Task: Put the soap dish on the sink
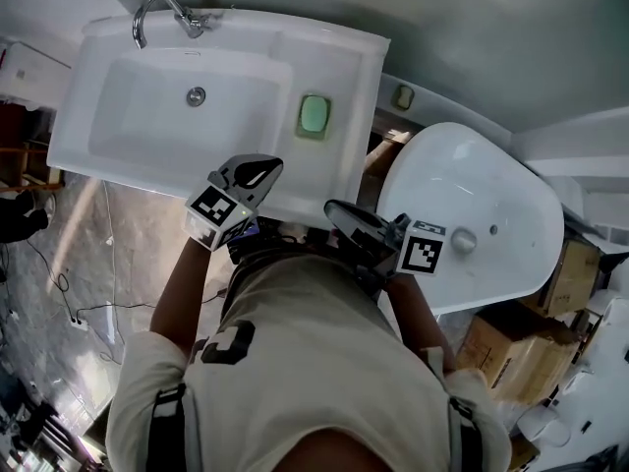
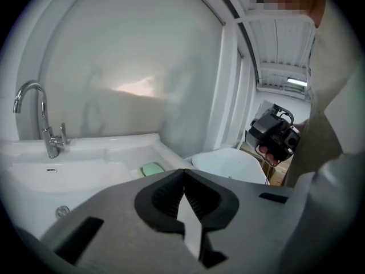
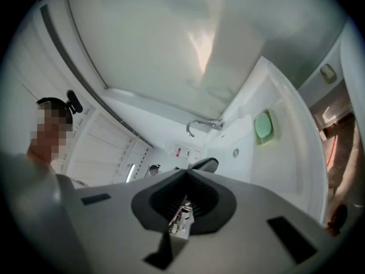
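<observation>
Both pairs of fingers are pressed together with nothing between them. The left gripper [image 1: 257,171] hangs over the sink's [image 1: 344,67] front edge, and the right gripper [image 1: 344,212] is close to the person's chest, between the sink and the white tub [image 1: 491,214].

The soap dish [image 1: 313,115], pale green, lies on the sink's flat ledge just right of the basin, well apart from both grippers and from the tap [image 1: 157,13]. It seems to sit flat and well in from the edge.

The placing looks done, so what remains is probably a clean retreat. To do that well:

- Keep the jaws together and draw both grippers toward the body.
- Keep them from sweeping across the ledge, so nothing nudges the dish.
- Watch the left gripper most, as it is the nearer of the two.
</observation>
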### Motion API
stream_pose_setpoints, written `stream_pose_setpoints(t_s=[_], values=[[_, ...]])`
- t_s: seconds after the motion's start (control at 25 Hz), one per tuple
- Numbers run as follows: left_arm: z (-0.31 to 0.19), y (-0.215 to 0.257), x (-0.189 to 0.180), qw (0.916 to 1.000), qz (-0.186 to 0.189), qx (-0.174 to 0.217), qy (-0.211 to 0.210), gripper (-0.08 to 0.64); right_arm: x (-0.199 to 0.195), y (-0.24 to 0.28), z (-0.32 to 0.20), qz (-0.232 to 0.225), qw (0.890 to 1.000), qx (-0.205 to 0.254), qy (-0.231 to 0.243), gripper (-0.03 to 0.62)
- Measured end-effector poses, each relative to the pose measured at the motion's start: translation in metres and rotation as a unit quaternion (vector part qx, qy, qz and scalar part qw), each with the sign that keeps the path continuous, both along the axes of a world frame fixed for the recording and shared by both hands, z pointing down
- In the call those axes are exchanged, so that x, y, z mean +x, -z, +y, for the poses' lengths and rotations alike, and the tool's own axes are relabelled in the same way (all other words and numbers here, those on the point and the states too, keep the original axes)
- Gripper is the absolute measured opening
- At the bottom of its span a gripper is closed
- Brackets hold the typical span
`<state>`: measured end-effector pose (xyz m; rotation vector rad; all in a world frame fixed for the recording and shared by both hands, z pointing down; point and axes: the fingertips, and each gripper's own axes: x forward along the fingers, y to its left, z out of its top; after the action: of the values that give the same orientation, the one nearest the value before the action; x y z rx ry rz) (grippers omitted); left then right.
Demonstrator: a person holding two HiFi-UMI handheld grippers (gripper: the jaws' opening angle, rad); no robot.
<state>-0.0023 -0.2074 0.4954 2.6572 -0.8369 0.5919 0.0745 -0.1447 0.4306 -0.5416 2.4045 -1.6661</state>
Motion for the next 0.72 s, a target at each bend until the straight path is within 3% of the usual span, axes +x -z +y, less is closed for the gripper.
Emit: stream_pose_setpoints(t_s=[0.2,0.36,0.48,0.72], values=[[0.020,0.009,0.007,0.9998,0.001,-0.002,0.021,0.020,-0.002,0.005,0.008,-0.021,1.000,0.003,0.018,0.008],[0.033,0.015,0.022,0.9999,0.003,-0.011,-0.003,0.020,0.008,0.007,0.010,-0.025,1.000,0.002,0.012,0.008],[0.040,0.024,0.041,0.9994,0.029,-0.014,-0.013,0.020,0.019,0.008,0.014,-0.030,1.000,0.001,0.005,0.008],[0.054,0.021,0.055,0.9991,-0.016,-0.014,-0.035,0.020,0.027,0.003,0.023,-0.047,0.999,-0.023,0.013,0.009]])
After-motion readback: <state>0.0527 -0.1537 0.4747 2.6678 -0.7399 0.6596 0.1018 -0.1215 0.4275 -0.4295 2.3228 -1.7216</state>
